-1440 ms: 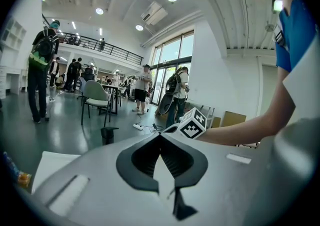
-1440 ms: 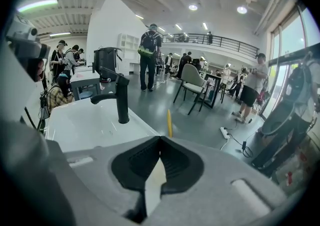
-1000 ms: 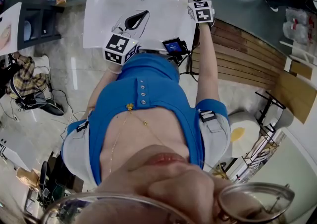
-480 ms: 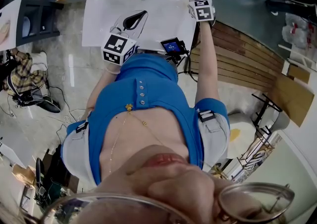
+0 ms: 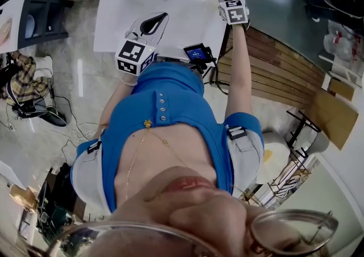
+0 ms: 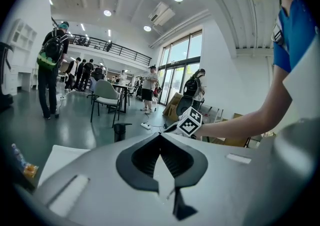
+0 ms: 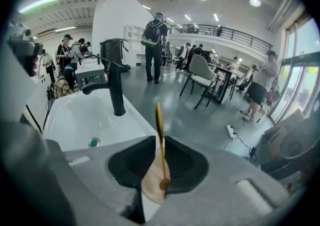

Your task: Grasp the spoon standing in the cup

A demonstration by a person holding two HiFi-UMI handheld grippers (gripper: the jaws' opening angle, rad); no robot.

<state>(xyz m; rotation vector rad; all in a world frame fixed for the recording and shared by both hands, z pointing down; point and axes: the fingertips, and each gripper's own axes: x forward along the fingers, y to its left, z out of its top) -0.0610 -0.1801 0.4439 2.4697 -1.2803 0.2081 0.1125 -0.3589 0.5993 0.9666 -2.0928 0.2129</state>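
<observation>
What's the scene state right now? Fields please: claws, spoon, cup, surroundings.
left claw: shut, empty, by the white basin
right claw: shut on the spoon
spoon: gold, upright, lower end in the cup
cup: beige, below the right claw's jaws
faucet: black, on the basin

The white sink [image 5: 122, 11] carries a black faucet [image 7: 116, 85] on its rim and a green drain plug [image 7: 93, 143] in its basin. Wooden slats [image 5: 284, 74] lie beside it.
</observation>
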